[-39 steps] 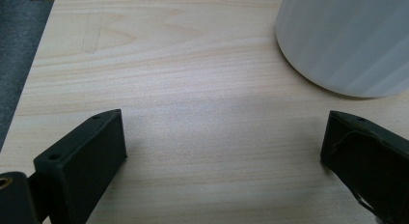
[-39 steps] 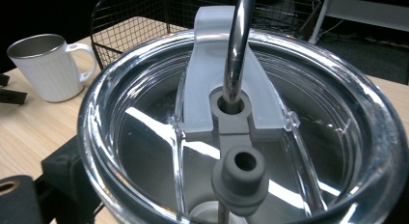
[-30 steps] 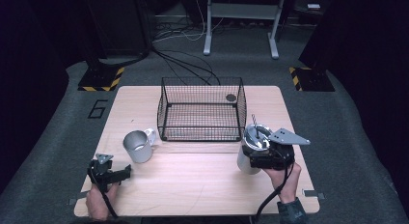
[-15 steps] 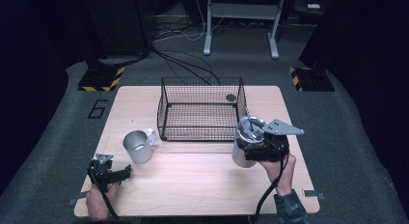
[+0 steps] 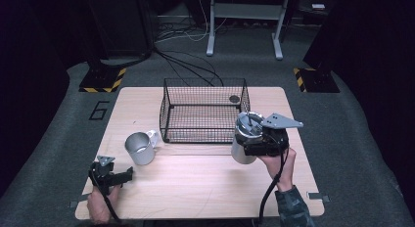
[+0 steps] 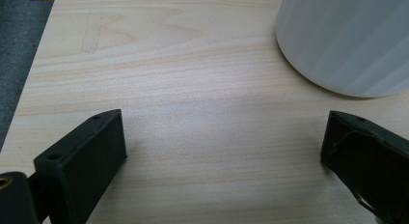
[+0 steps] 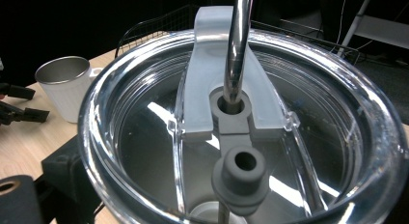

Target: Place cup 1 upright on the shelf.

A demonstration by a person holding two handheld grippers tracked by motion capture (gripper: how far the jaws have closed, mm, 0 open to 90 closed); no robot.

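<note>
A steel tumbler [image 5: 241,149] with a clear lid [image 7: 144,137] and a metal straw [image 7: 237,45] is tilted and lifted off the table, just right of the wire basket's front corner. My right gripper [image 5: 253,140] is shut on the tumbler's upper part. A white mug [image 5: 139,147] with a steel rim stands on the table at front left. My left gripper [image 5: 128,172] rests low near the table's front left edge, open, with bare wood between its jaws [image 6: 219,137]. The mug [image 6: 347,40] stands just ahead and to the right of them.
A black wire basket [image 5: 203,112] stands in the table's far middle, with a small dark round thing [image 5: 234,98] at its far right corner. The wooden table [image 5: 195,188] is bare in front. From the right gripper view, the mug [image 7: 65,86] and left gripper [image 7: 14,105] lie off left.
My right gripper has carried the tumbler left and slightly away from the person, toward the basket's front right corner. The left gripper and the mug have stayed put.
</note>
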